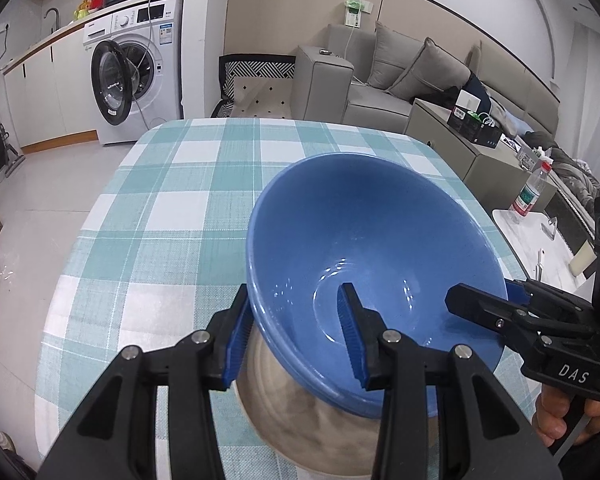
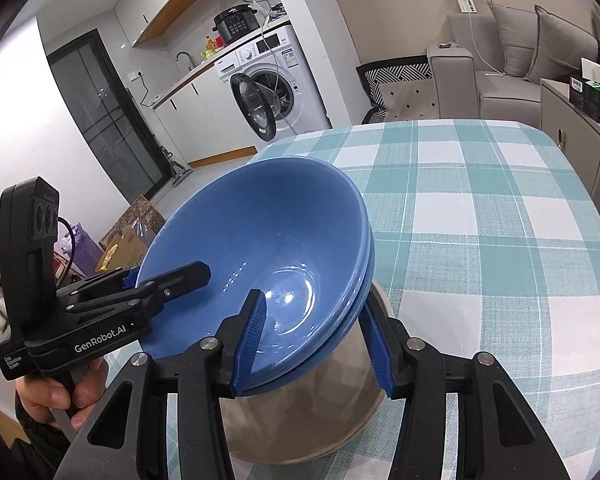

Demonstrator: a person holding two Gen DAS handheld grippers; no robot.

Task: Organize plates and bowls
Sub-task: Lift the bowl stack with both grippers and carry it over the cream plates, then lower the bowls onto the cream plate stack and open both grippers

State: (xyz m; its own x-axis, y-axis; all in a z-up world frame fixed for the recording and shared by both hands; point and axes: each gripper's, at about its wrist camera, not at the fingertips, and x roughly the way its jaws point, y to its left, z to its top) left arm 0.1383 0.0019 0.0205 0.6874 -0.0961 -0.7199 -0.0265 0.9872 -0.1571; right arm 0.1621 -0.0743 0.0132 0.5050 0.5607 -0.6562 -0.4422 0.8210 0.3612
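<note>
Two nested blue bowls [image 1: 380, 240] [image 2: 268, 232] sit just over a beige plate [image 1: 300, 420] [image 2: 300, 420] on the checked tablecloth [image 1: 160, 220]. Whether they rest on the plate I cannot tell. My left gripper [image 1: 294, 338] straddles their near-left rim, one pad inside and one outside, shut on the bowls. My right gripper [image 2: 314, 340] holds the opposite rim the same way. Each gripper also shows in the other's view: the right gripper [image 1: 484, 292] at the bowls' right edge, the left gripper [image 2: 168, 274] at their left edge.
A person's hand [image 1: 556, 416] [image 2: 56, 396] holds each gripper handle. Beyond the table are a washing machine [image 1: 136, 76] with its door open, a grey sofa [image 1: 400, 72], and a side table with a water bottle [image 1: 530, 196]. Cardboard boxes [image 2: 128, 232] lie on the floor.
</note>
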